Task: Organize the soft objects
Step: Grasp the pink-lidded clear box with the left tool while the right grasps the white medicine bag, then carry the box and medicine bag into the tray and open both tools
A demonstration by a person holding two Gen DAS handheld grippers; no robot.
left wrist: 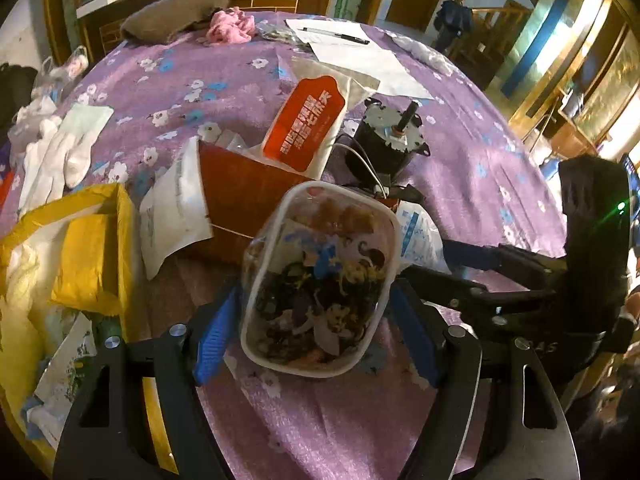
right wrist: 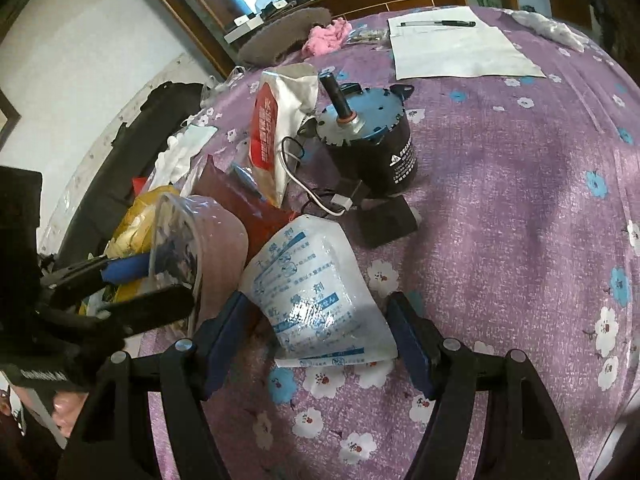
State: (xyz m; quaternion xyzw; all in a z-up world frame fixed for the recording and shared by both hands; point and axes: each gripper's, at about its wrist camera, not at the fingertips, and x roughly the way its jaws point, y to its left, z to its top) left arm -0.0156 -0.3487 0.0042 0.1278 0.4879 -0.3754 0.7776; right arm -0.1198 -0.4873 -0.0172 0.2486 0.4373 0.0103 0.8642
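Observation:
A clear plastic container point(left wrist: 320, 276) full of small colourful items sits tilted between the blue pads of my left gripper point(left wrist: 315, 288), which is shut on its sides. In the right wrist view the same container point(right wrist: 176, 236) stands on edge in the left gripper point(right wrist: 160, 280). A white packet with blue print point(right wrist: 316, 300) lies flat on the purple flowered cloth point(right wrist: 520, 200). My right gripper point(right wrist: 317, 299) straddles it, open, with the pads near its edges. From the left wrist view the right gripper point(left wrist: 432, 260) reaches in beside the packet point(left wrist: 420, 232).
A black motor with wires point(right wrist: 364, 136) stands just beyond the packet, beside a red-and-white pouch point(right wrist: 272, 128) and a red box point(left wrist: 240, 196). A yellow bag point(left wrist: 80, 260) and white gloves point(left wrist: 52, 156) lie left. Pink cloth point(left wrist: 230, 26), a brown plush point(left wrist: 172, 16) and papers point(left wrist: 348, 48) lie far.

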